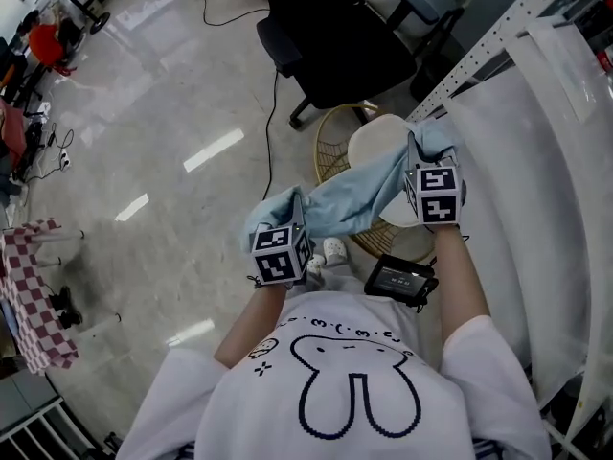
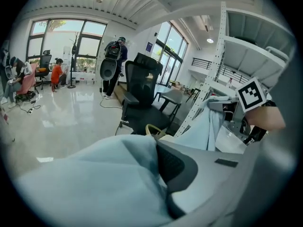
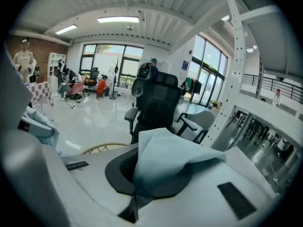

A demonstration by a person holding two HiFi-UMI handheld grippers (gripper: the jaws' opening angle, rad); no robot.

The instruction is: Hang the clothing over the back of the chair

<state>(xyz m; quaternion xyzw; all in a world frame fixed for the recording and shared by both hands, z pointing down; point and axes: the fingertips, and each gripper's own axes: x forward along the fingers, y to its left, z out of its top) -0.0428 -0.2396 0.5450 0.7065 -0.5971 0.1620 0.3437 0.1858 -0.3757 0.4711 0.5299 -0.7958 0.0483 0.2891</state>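
Left tongs (image 2: 158, 171) and right tongs (image 3: 137, 179), each clamped shut on one end of the pale blue fabric garment (image 1: 354, 199), hold it stretched between them over the round woven rattan chair with cream cushion (image 1: 330, 147); contact between cloth and chair cannot be told.

Glossy pale floor (image 1: 163, 94), big windows (image 3: 106, 60) at back, ceiling strip lights (image 3: 118, 19), white rack (image 1: 498, 38)
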